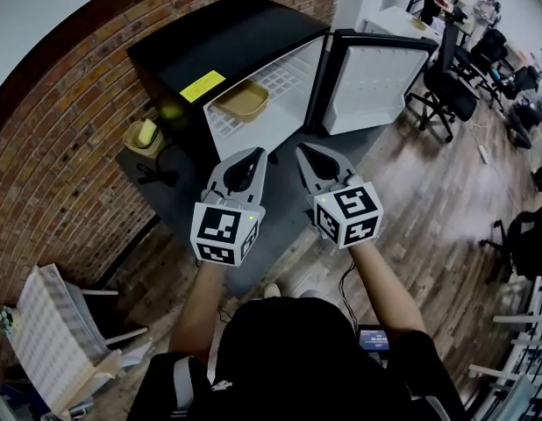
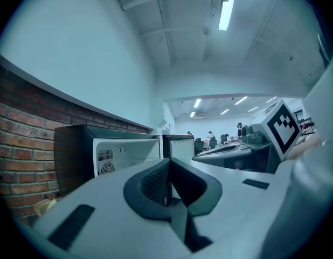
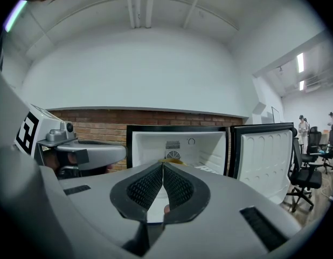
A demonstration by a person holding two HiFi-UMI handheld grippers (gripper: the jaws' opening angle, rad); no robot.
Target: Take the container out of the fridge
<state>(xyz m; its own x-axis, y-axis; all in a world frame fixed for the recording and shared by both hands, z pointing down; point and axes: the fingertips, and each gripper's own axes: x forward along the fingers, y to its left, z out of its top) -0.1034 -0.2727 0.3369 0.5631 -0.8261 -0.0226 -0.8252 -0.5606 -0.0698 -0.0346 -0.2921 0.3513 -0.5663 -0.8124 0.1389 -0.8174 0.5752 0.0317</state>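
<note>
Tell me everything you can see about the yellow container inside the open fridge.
The container is a shallow tan-yellow tub with rounded corners and a raised rim, plastic by its look, lidless and seemingly empty. It sits upright on the white wire shelf inside the black fridge, whose door stands open. Only the shelf touches it; the left claw and right claw, both shut, are outside the fridge, clear of it.
</note>
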